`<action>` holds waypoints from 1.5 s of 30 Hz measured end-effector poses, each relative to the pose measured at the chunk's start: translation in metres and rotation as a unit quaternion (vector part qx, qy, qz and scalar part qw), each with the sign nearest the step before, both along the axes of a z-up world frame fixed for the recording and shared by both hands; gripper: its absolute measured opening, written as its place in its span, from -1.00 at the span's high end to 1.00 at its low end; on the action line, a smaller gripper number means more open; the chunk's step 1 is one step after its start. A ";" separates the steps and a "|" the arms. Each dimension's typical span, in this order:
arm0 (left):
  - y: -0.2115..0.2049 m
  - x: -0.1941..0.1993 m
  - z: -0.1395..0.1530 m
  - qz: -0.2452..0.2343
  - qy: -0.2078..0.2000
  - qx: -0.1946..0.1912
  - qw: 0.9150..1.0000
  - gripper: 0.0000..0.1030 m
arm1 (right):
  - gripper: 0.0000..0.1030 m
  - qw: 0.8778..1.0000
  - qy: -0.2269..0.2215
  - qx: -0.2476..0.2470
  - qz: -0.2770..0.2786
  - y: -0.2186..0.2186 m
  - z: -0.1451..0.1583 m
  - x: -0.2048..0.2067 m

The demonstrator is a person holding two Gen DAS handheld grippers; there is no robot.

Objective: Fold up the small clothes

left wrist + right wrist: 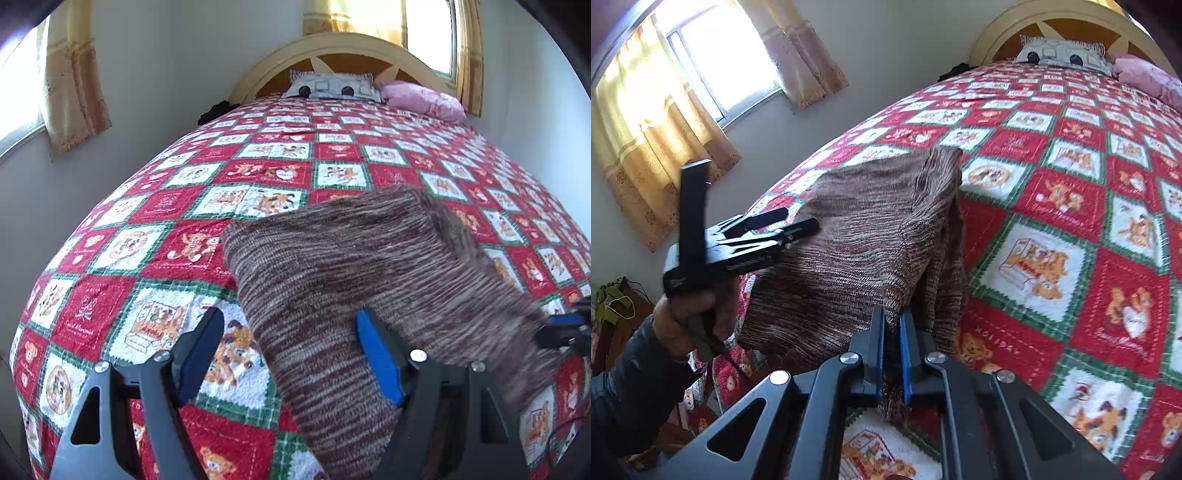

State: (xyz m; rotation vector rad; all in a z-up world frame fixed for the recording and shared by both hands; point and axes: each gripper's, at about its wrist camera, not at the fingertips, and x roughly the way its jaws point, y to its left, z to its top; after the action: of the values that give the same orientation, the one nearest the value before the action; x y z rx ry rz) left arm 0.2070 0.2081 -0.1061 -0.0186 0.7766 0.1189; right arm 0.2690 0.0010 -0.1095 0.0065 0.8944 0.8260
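Left wrist view: a brown striped knit [369,288] lies near the foot of a bed [110,325] covered in a red teddy-bear quilt. The left gripper [291,354] hangs with its jaws spread wide, one finger [376,350] over the cloth, the other over the quilt, holding nothing. The right gripper [565,328] shows at the knit's far edge.

Right wrist view: the right gripper [892,350] has its blue pads [905,354] pinched on a fold at the knit's [857,243] near edge. The left gripper [764,236] sits at the opposite side. The knit looks soft, light and limp; it would likely sag and stretch, so corners or hems look the best places to hold.
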 end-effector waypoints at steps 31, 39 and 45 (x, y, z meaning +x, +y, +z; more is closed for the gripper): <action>-0.016 -0.046 0.025 -0.001 -0.023 0.007 1.000 -0.73 | 0.15 0.995 -0.031 -0.027 -0.086 -0.022 0.010 -0.037; -0.031 -0.105 0.069 -0.014 -0.088 0.008 0.996 -0.90 | -0.32 0.983 -0.148 -0.040 -0.104 -0.017 0.062 -0.102; -0.037 -0.132 0.093 -0.018 -0.128 0.014 0.992 -0.95 | -0.32 0.978 -0.175 -0.035 -0.112 -0.019 0.081 -0.125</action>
State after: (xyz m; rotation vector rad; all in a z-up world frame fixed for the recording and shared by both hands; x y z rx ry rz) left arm 0.0753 0.1710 -0.0131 0.0063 0.5194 0.0913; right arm 0.1442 -0.0176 -0.0281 -0.0959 0.5766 0.5615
